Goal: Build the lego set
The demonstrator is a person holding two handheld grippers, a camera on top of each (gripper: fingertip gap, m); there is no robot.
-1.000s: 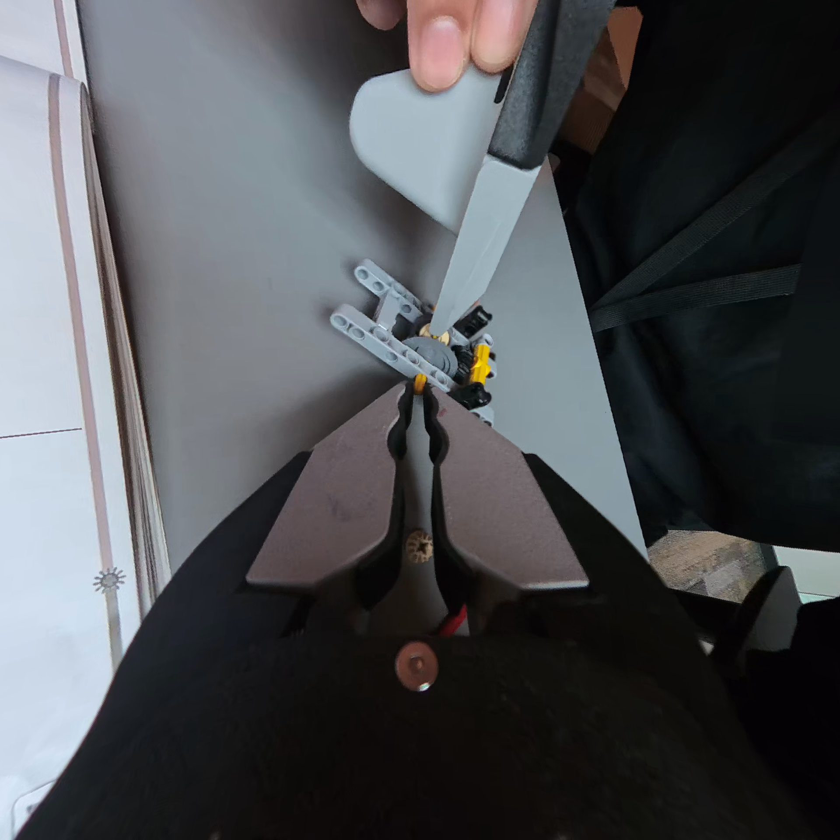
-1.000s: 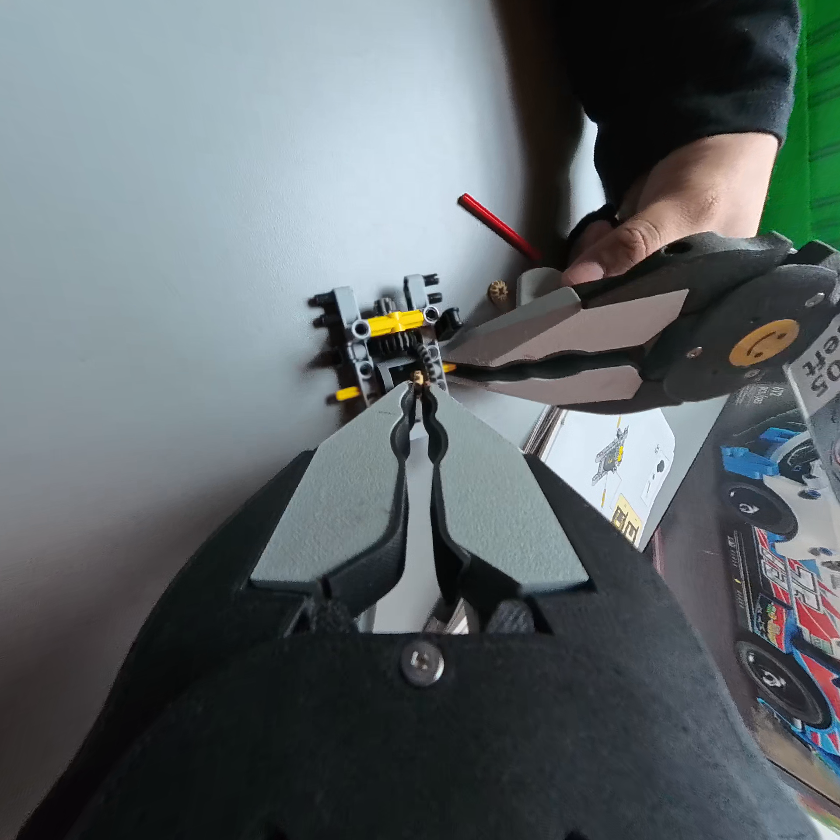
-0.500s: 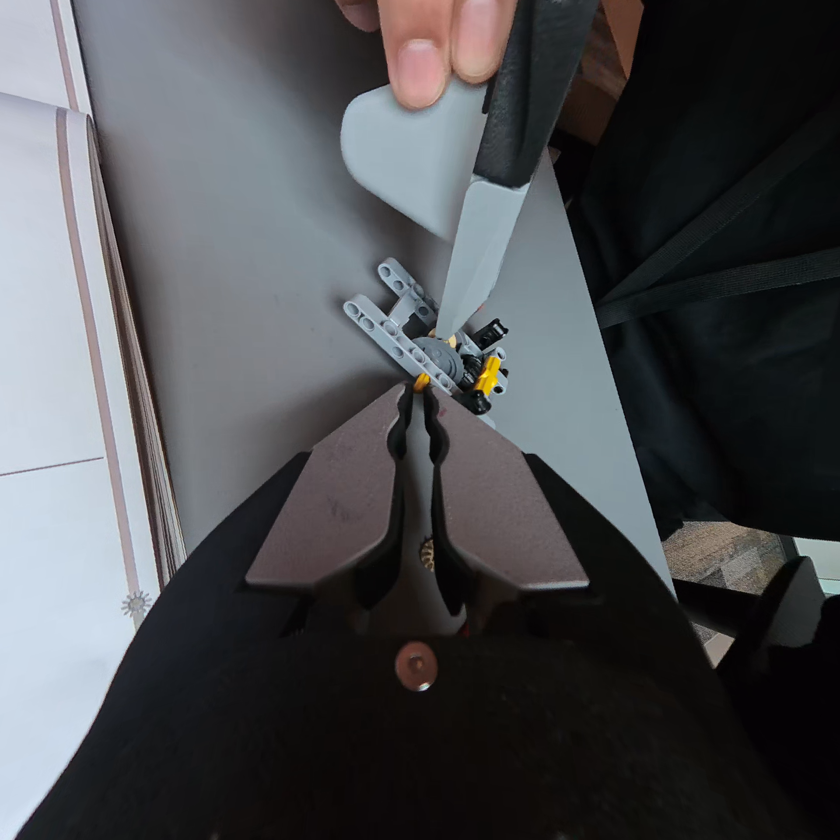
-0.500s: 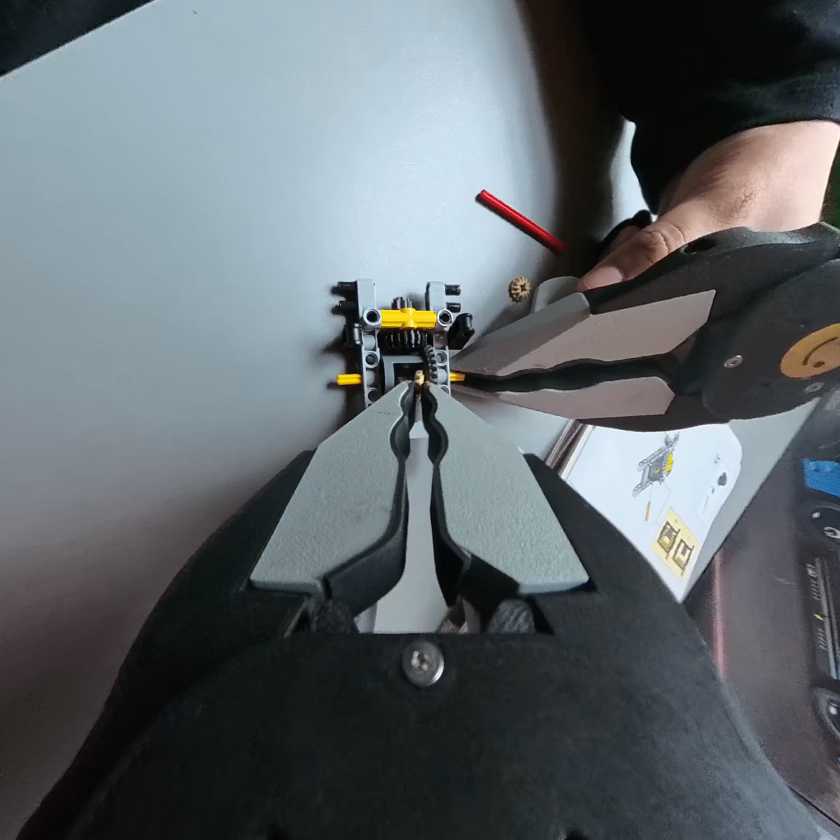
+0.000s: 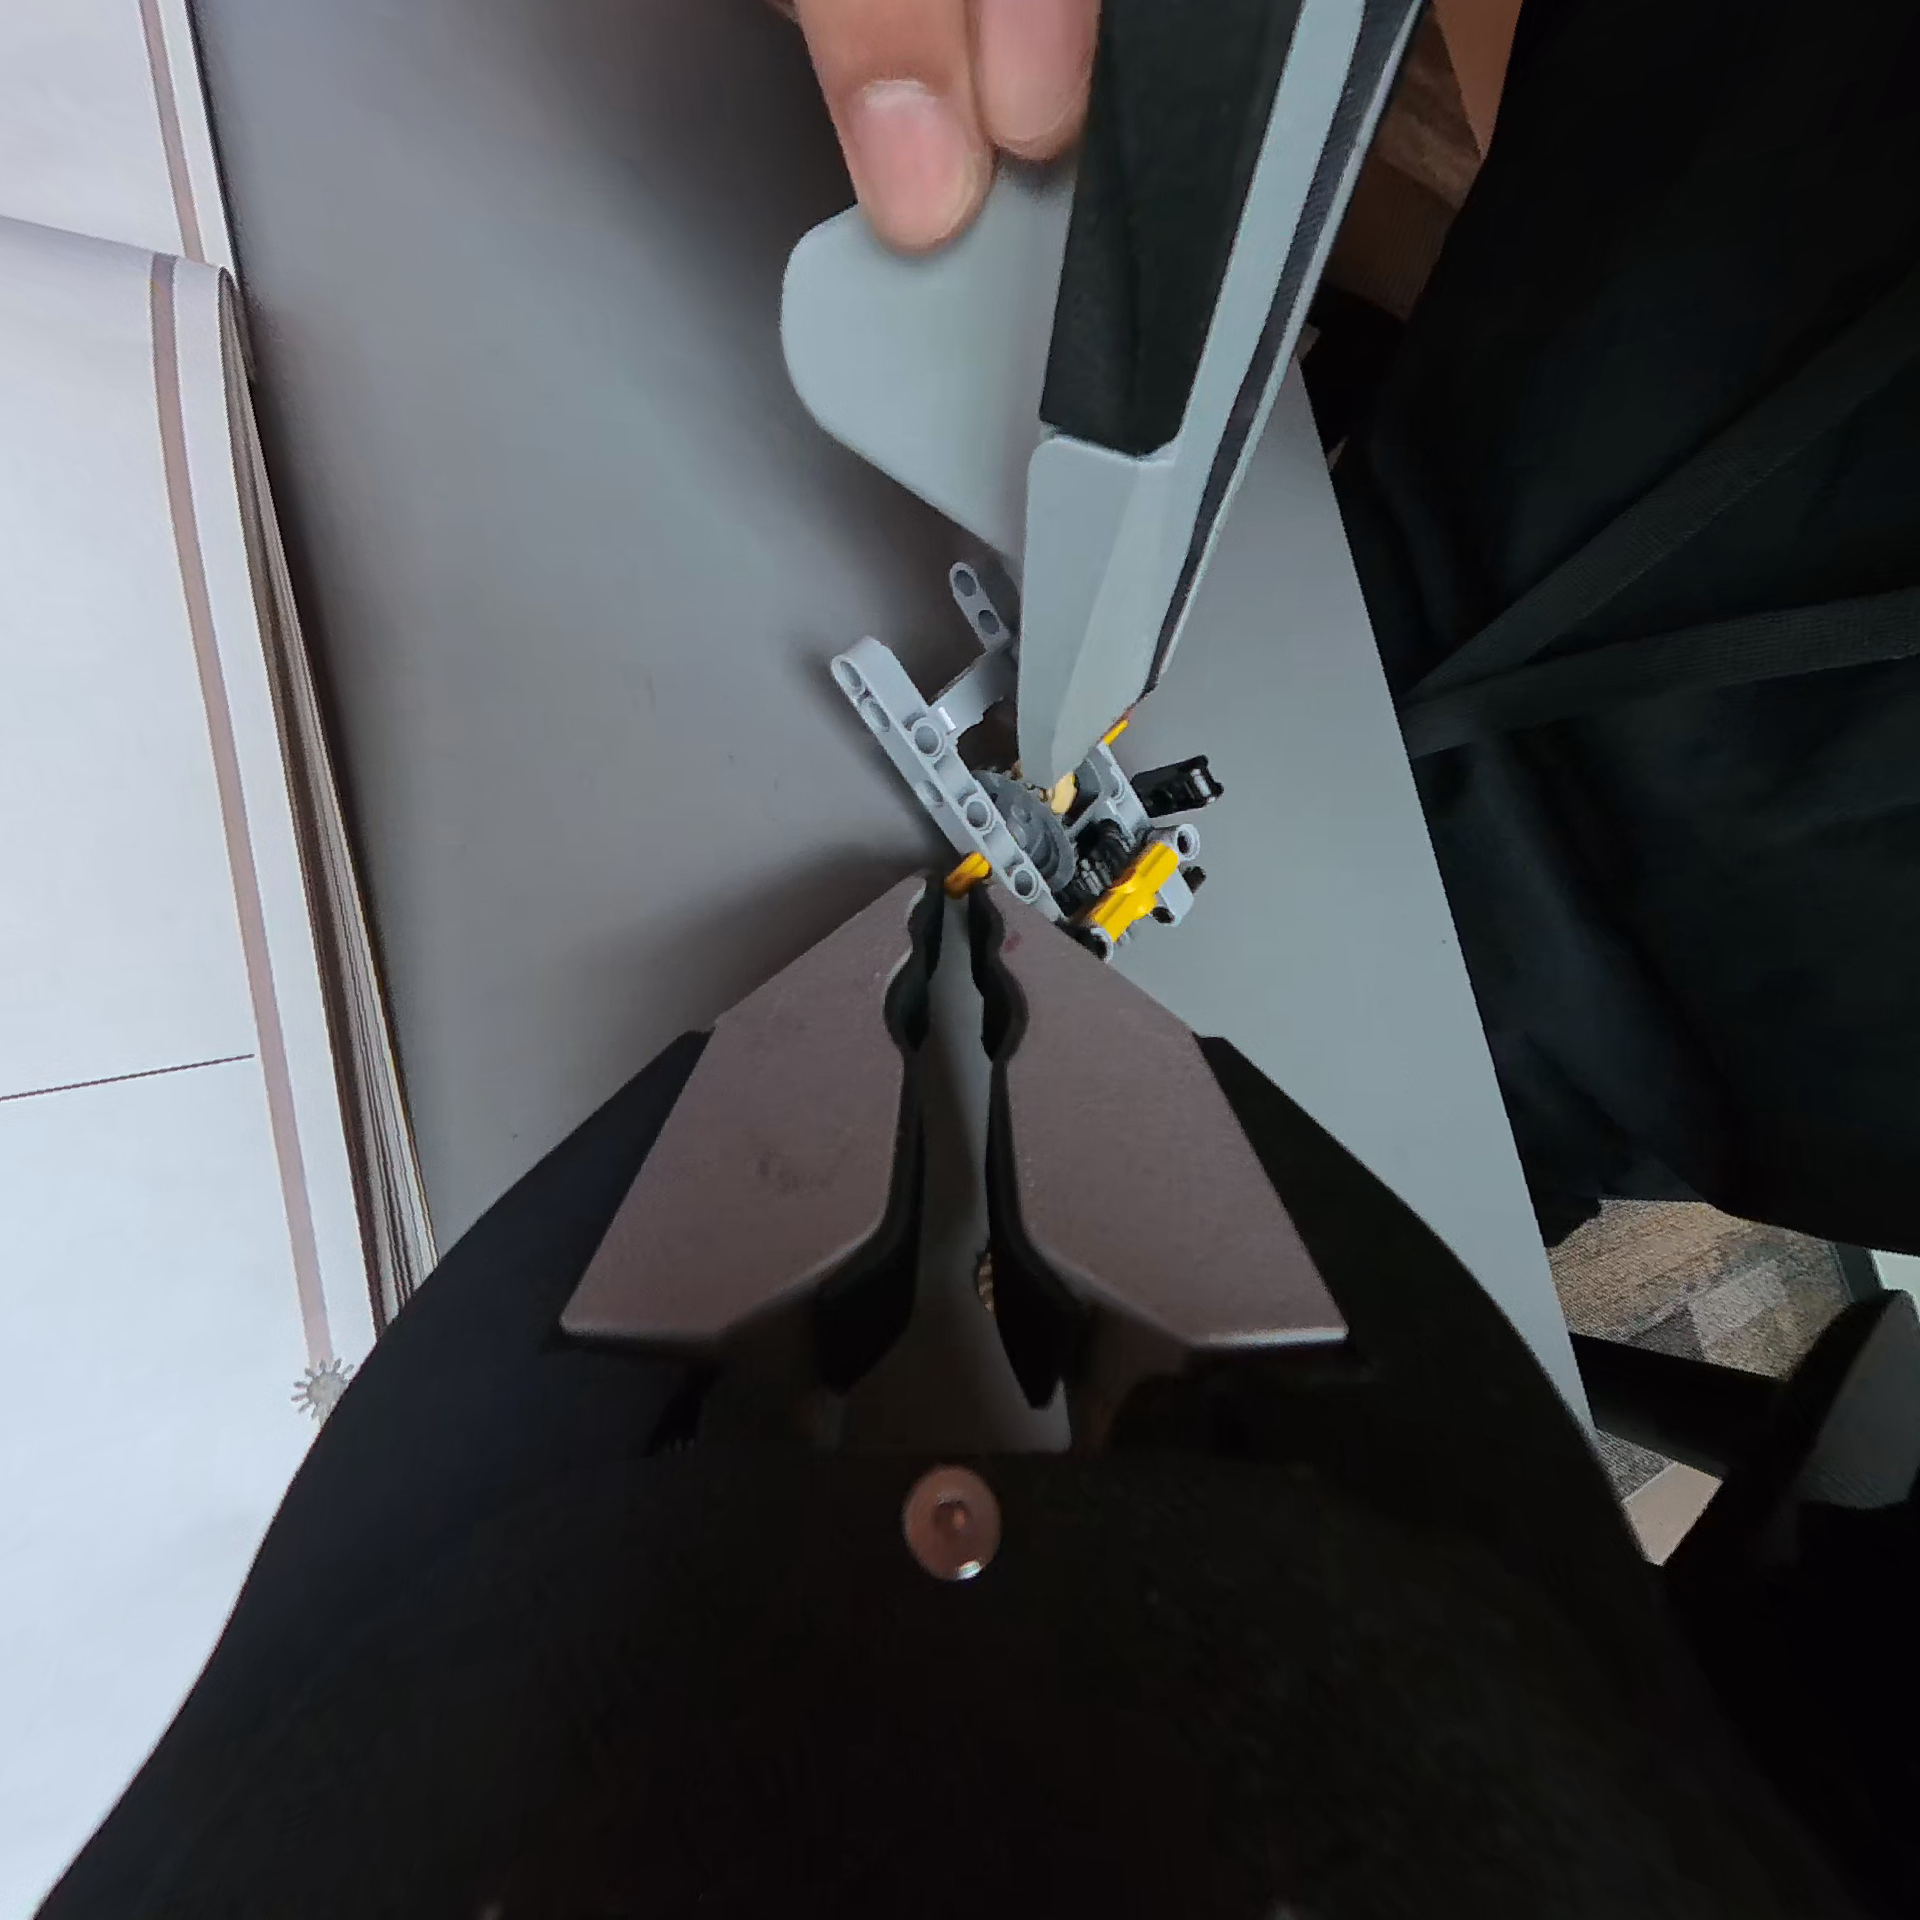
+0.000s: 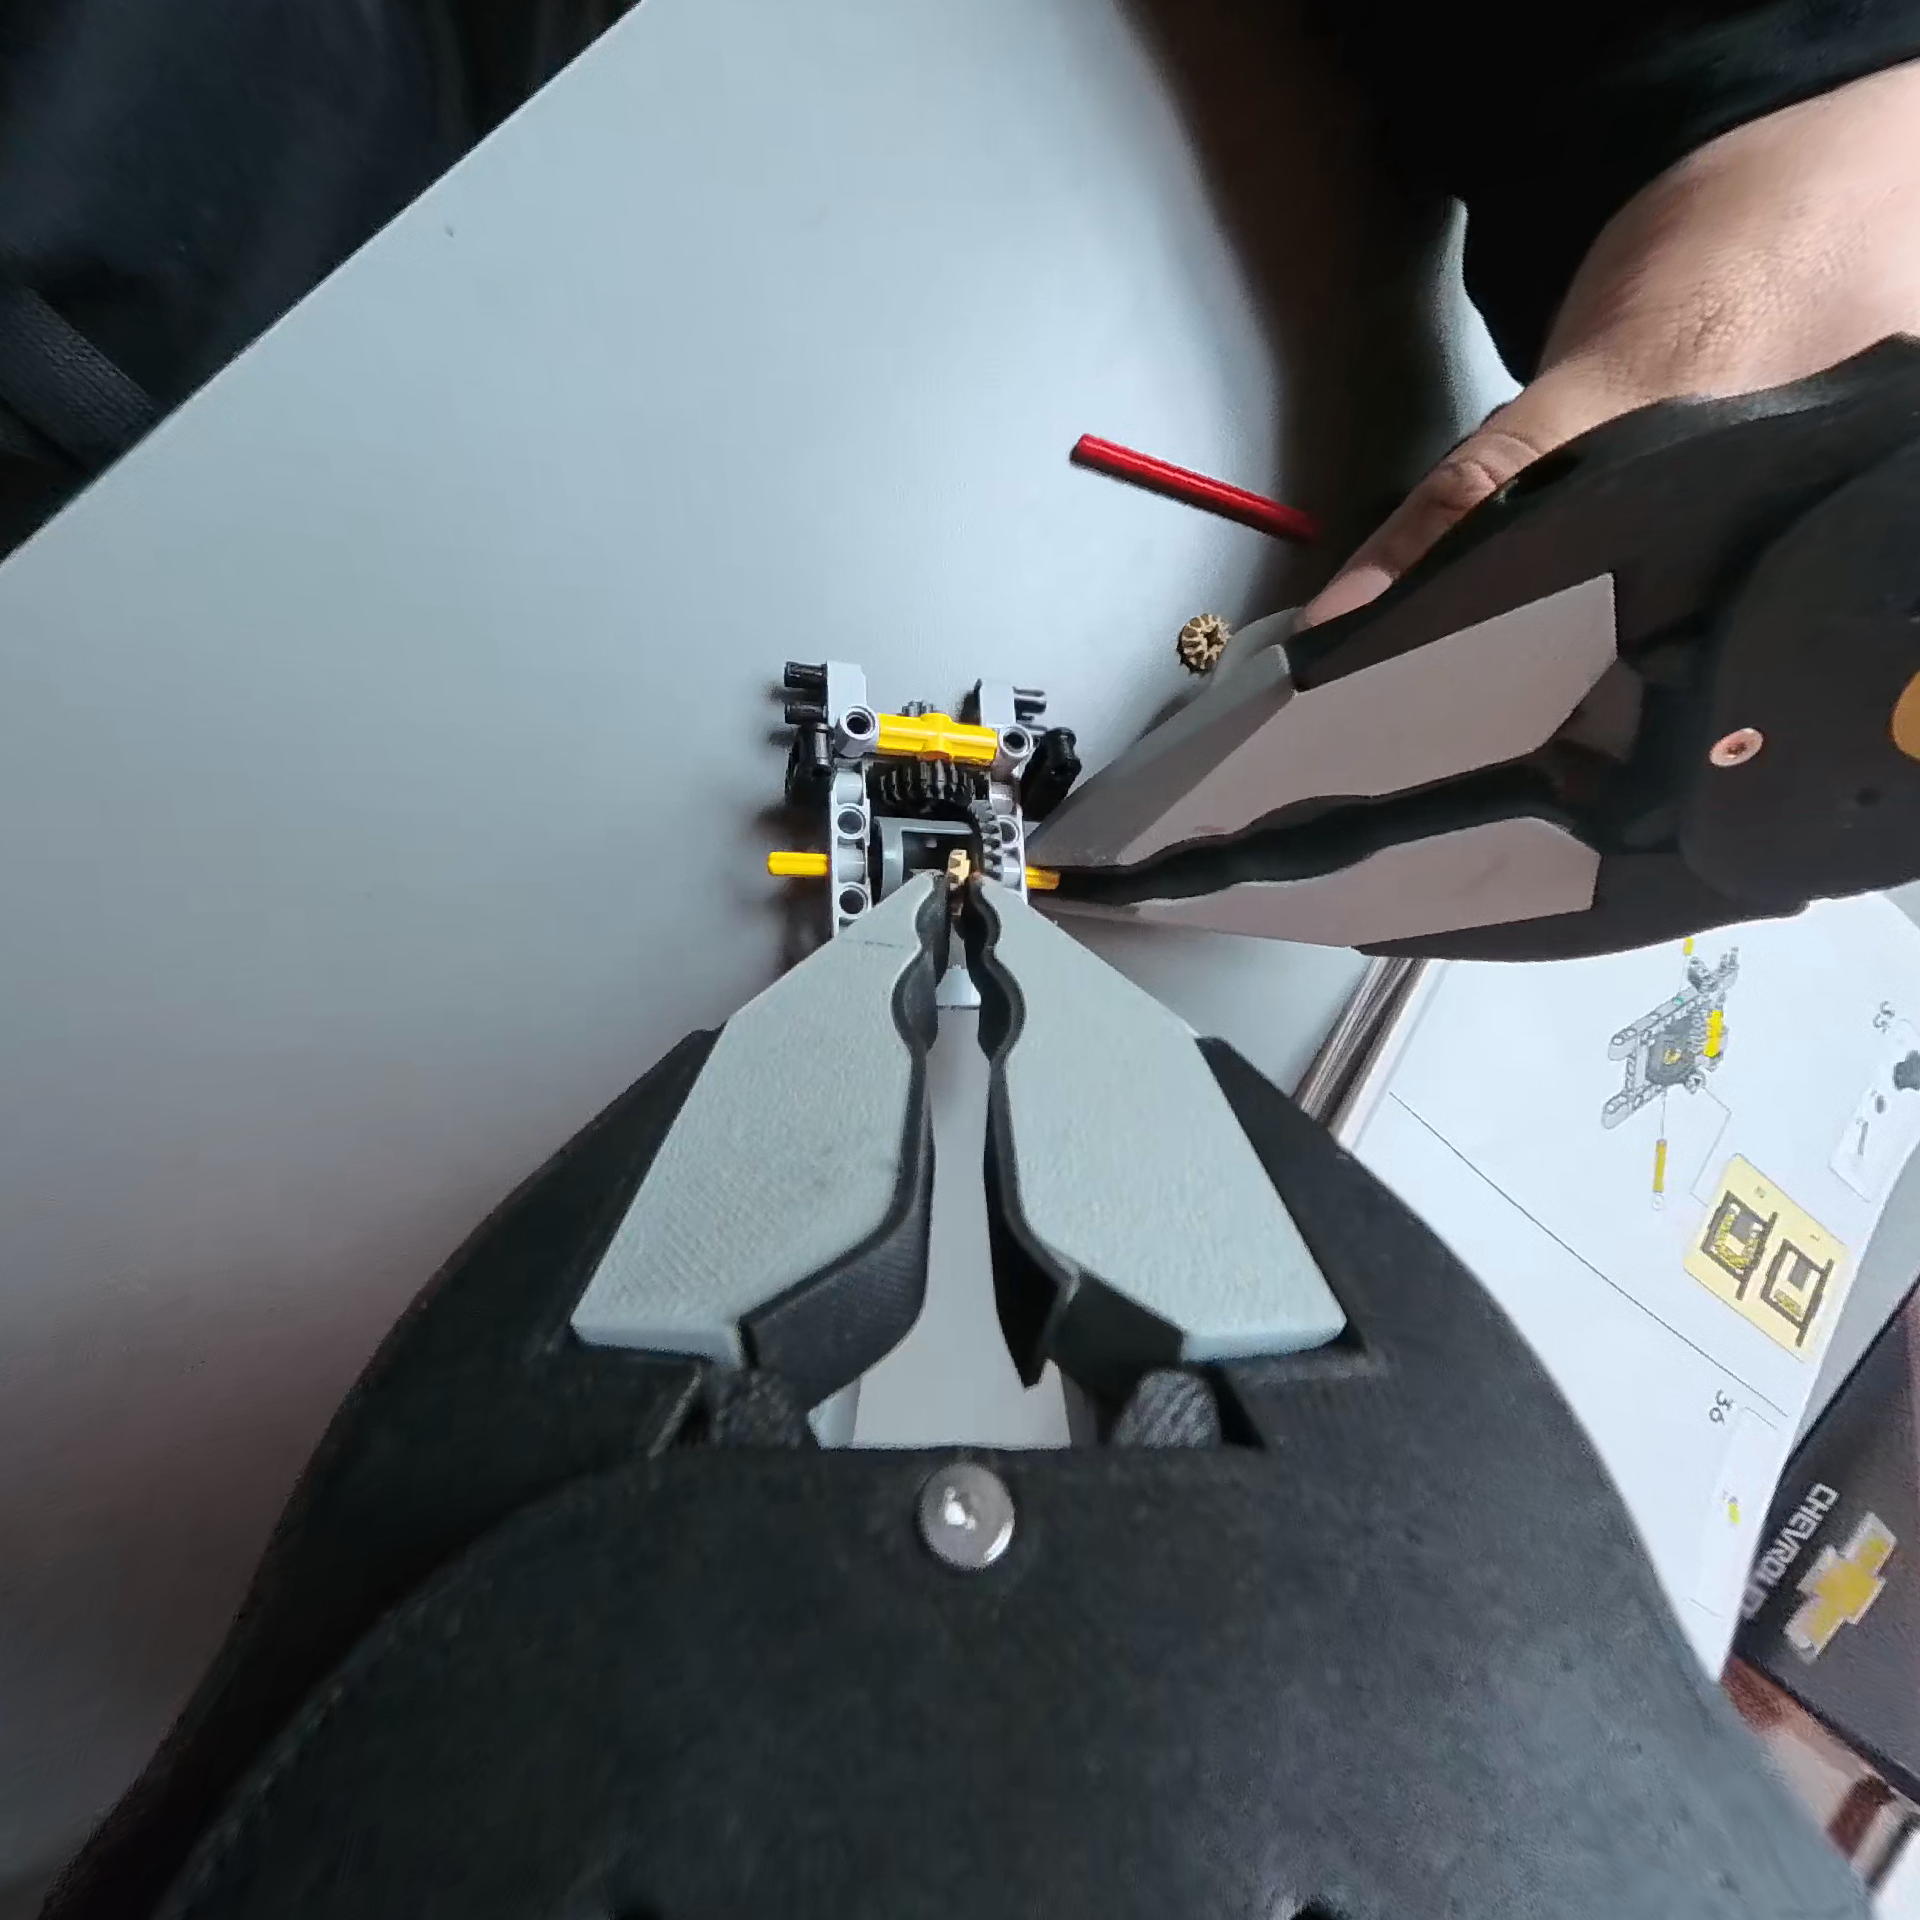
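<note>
The build looks early: only a small grey gear frame with a yellow connector stands mid-bench. The right gripper is pinched on a tan bevel gear, easing it inside the frame. The left gripper is clamped on the yellow axle at the frame's side. Another tan gear and a red axle wait unused, beside the instruction booklet at the bench's edge

Open grey table left of lego assembly, right side crowded by red axle, tan gear, instruction booklet
</note>
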